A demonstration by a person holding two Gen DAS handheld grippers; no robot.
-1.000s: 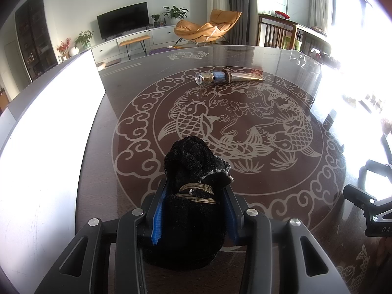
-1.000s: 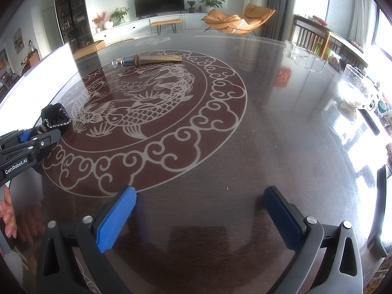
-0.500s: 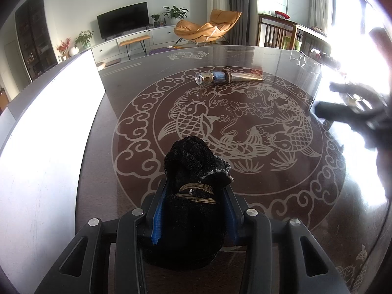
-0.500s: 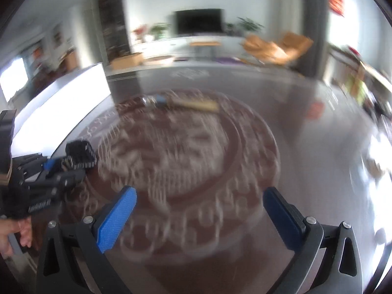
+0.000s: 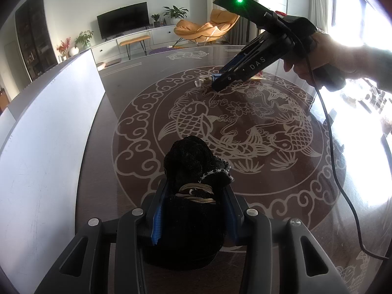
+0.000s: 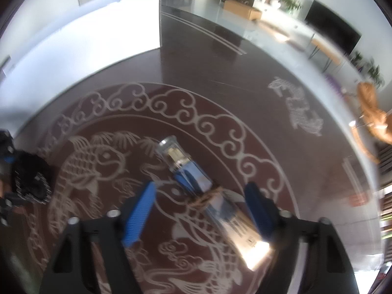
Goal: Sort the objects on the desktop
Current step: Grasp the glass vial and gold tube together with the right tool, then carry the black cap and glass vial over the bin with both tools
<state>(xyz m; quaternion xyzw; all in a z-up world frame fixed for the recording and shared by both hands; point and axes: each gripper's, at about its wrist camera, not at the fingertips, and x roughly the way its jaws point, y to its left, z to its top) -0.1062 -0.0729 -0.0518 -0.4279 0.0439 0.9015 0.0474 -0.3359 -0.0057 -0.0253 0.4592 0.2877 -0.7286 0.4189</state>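
My left gripper (image 5: pixel 196 196) is shut on a black fuzzy pouch (image 5: pixel 193 169) tied with a tan cord, held just above the dark patterned table (image 5: pixel 137 112). A gold and blue tube (image 6: pixel 196 183) with a clear cap lies on the table's fish pattern. My right gripper (image 6: pixel 201 196) is open and straddles the tube, one blue pad on each side, apart from it. In the left wrist view the right gripper (image 5: pixel 213 80) reaches down over the tube's clear cap (image 5: pixel 199 81) at the far side of the circle.
A white box (image 5: pixel 49 134) stands along the table's left side and shows in the right wrist view (image 6: pixel 110 24). A cable (image 5: pixel 343 183) trails from the right gripper over the table. Living room furniture lies beyond the far edge.
My right gripper has swung from the table's near right side across to the tube and now straddles it. My left gripper and the pouch have not moved.
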